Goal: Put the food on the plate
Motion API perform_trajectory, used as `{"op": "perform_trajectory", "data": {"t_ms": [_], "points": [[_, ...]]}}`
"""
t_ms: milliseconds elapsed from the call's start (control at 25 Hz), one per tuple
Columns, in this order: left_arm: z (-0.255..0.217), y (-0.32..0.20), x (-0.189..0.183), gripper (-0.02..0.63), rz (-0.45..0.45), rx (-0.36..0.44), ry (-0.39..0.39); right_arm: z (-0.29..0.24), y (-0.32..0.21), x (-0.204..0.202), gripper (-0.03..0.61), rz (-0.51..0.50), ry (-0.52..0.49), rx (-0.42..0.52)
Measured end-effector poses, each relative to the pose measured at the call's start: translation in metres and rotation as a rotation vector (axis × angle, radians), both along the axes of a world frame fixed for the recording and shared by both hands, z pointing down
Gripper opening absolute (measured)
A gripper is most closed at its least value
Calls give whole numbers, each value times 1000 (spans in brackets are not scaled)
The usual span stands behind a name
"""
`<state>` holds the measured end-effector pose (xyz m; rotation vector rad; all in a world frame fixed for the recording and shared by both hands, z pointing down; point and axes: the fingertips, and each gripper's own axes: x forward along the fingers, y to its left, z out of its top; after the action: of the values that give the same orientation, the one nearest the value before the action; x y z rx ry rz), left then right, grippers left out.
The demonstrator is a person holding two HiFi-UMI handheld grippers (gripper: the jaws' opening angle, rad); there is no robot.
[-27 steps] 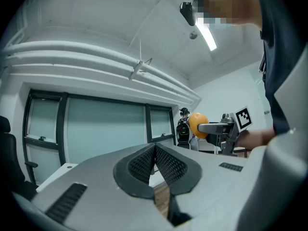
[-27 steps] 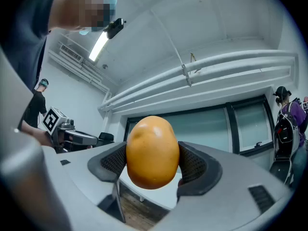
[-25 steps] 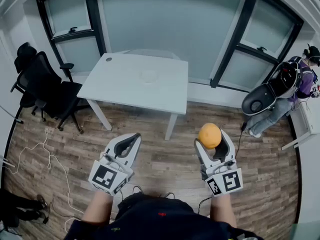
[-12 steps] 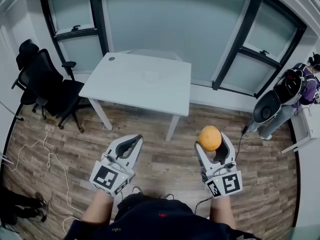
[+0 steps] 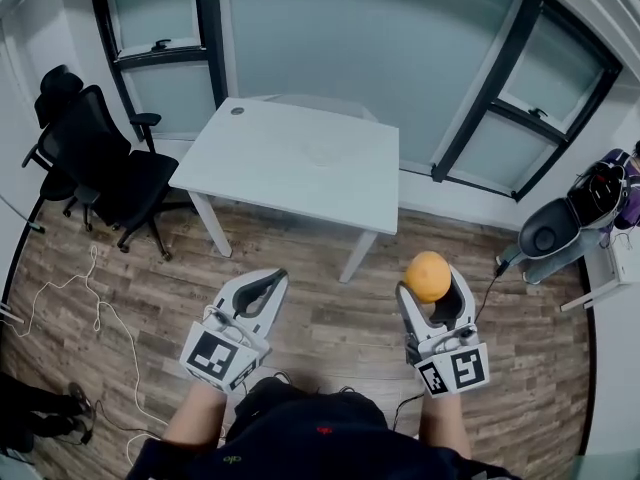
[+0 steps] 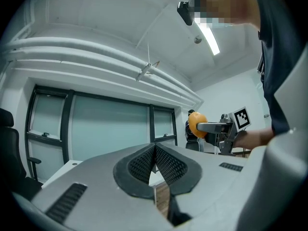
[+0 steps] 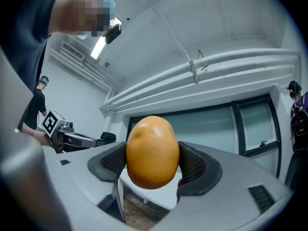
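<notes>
Step in hand: carrying, judged from the food (image 5: pixel 428 276) held up in the air and not yet over any plate.
Right gripper (image 7: pixel 153 163): clamped on the food, one dotted pad pressed to each flank, about halfway up its sides.
Left gripper (image 6: pixel 155 152): fingers closed tip to tip, nothing between them, held level beside the right one and near the body.
Where the food is: between the right gripper's fingers, above the wooden floor (image 5: pixel 320 308), short of the white table (image 5: pixel 250 163) and to the right of its near corner.
Plate: not plainly in view; only a pale round shape (image 5: pixel 320 152) on the table top, too faint to call a plate with any certainty.
Long axis: egg-shaped, orange-yellow, smooth; in the right gripper view the long axis runs up and down, square to the squeeze of the two pads.
Pointing: broader end low, narrower end high in that view, both ends poking clear of the pads; from the head view mostly round, so the tilt toward the table cannot be told.
Next move calls for: a reach forward and left to bring the food over the table top, a look to find the plate, a lowering until the food touches, then a parting of the fingers.
Care: likely to roll once freed, given the rounded shape, so a low release seems wise.
Also near: a black chair (image 5: pixel 110 168) left of the table, well clear of the path.
</notes>
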<state>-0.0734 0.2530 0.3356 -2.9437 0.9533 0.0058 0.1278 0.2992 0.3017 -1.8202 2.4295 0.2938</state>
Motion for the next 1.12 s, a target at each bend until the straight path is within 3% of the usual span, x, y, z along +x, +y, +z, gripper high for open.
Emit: {"op": "perform_trajectory", "data": {"t_ms": [400,920,1120], "points": [[14,-33,-67,21,38,-23,26,15,-33,-78,342,2,26,-42],[15,-107,-59,21,3,-15,12,19,-114,-57,342,-17,-20,-26],[13,-151,-32,21,-12,-10,7,19,-163,-31,342,-38,-23,-26]]}}
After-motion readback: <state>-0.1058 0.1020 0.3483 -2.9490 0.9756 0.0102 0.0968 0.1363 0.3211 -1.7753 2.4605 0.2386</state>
